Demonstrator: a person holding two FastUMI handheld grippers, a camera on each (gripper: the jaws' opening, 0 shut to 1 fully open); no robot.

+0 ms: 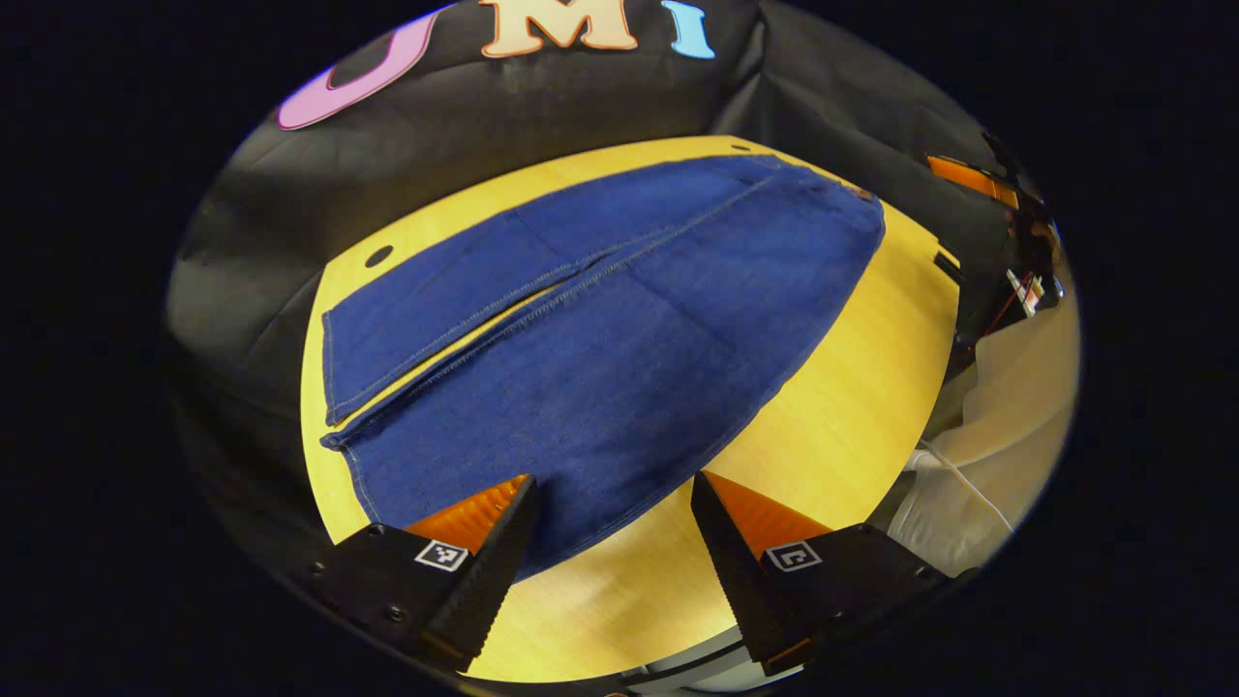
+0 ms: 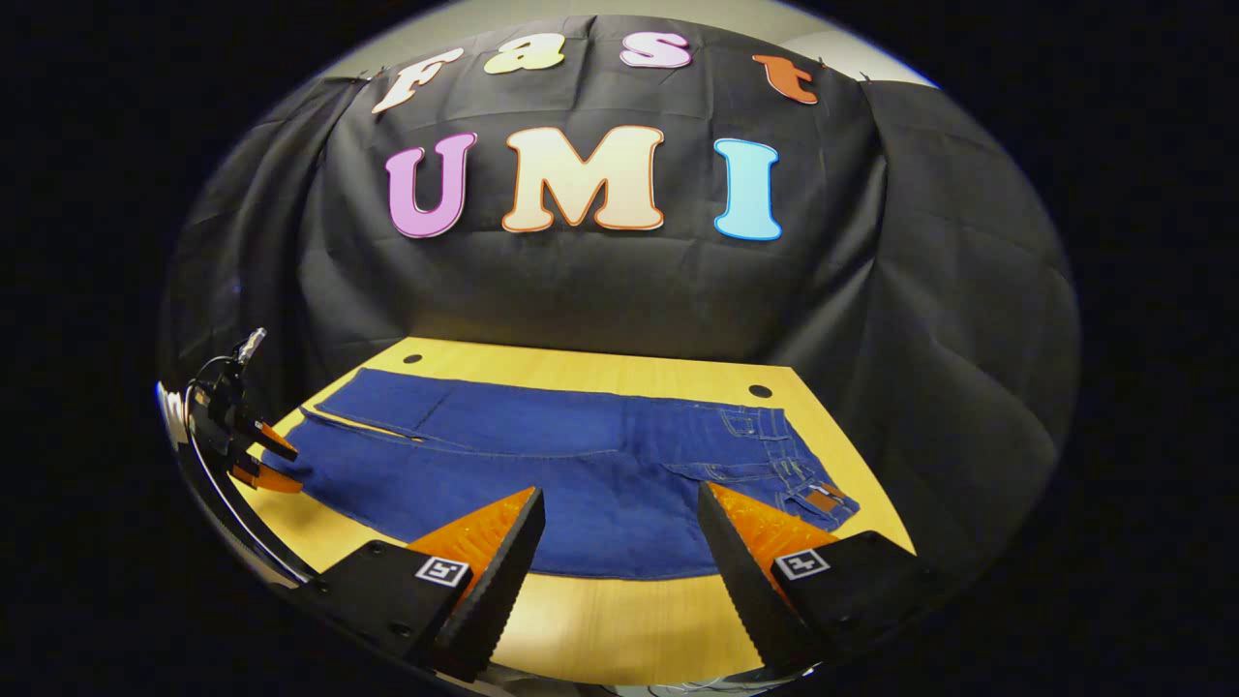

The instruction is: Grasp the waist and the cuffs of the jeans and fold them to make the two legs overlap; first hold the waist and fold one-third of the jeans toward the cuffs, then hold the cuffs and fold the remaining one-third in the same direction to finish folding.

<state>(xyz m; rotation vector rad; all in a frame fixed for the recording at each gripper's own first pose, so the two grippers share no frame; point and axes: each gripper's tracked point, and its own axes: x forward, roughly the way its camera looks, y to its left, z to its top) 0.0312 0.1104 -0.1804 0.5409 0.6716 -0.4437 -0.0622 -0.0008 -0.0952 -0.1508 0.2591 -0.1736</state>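
The left gripper (image 1: pixel 615 503) hangs with its fingers spread wide over the near edge of the jeans (image 1: pixel 600 329), close to the cuff end, and nothing sits between its fingers; whether the tips touch the denim or hover just above it cannot be told. The right gripper (image 2: pixel 619 518) is likewise spread wide and empty, poised over the near edge of the jeans (image 2: pixel 571 474) toward the waist end, with the waistband (image 2: pixel 789 460) just beyond its right finger. The jeans lie flat and full length on the yellow table (image 1: pixel 852 387), both legs side by side with a thin strip of tabletop showing between them, so the legs are not yet overlapped. Judging from this layout, each tool stands at its own end of the jeans so that waist and cuffs can be gripped together and one leg carried over the other in a single sweep. In the right gripper view the other gripper (image 2: pixel 266 455) shows at the cuff end of the jeans, right at the hem, which fits that reading. A pale sleeve (image 1: pixel 1007 426) sits off the waist end of the jeans in the left gripper view.
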